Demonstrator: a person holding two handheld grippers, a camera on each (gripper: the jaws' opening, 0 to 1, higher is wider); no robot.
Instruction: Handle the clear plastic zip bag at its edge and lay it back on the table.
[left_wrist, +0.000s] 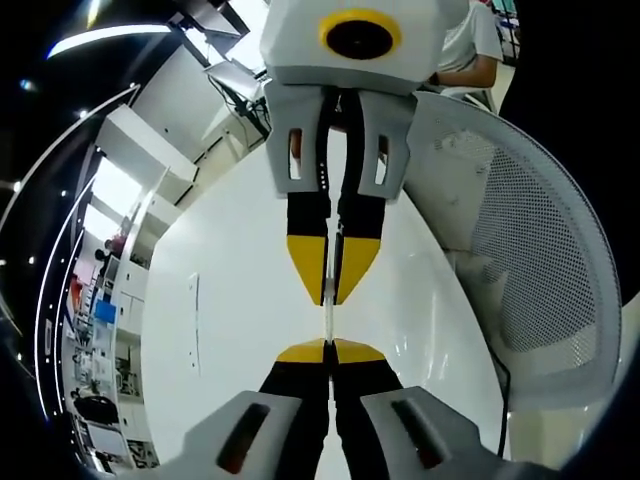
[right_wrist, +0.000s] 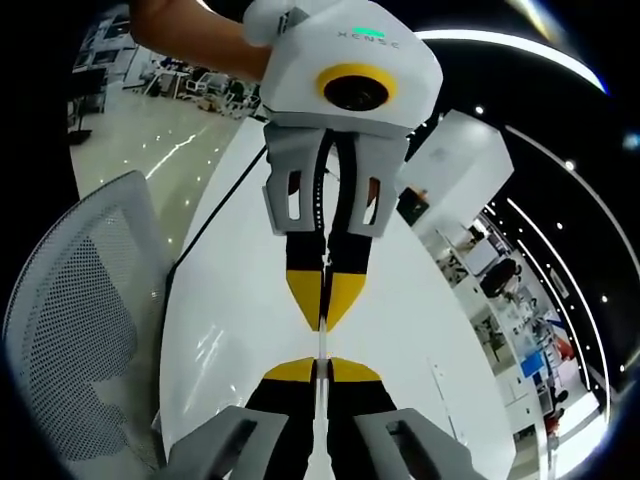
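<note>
The clear plastic zip bag (left_wrist: 328, 322) shows edge-on as a thin pale strip stretched between the two grippers, held above the white table (left_wrist: 230, 300). My left gripper (left_wrist: 330, 352) rises from the bottom of the left gripper view, its yellow-tipped jaws shut on one edge of the bag. Facing it from above, my right gripper (left_wrist: 333, 295) pinches the opposite edge. In the right gripper view the same holds: the right gripper (right_wrist: 322, 368) is shut on the bag (right_wrist: 320, 342), and the left gripper (right_wrist: 322, 315) is closed on the far edge. Most of the bag's film is too clear to see.
A white mesh chair (left_wrist: 530, 260) stands close beside the table (right_wrist: 420, 330) and also appears in the right gripper view as the chair (right_wrist: 70, 330). A black cable (right_wrist: 215, 215) runs along the table edge. A person (left_wrist: 470, 50) sits behind. Shelves and desks fill the room beyond.
</note>
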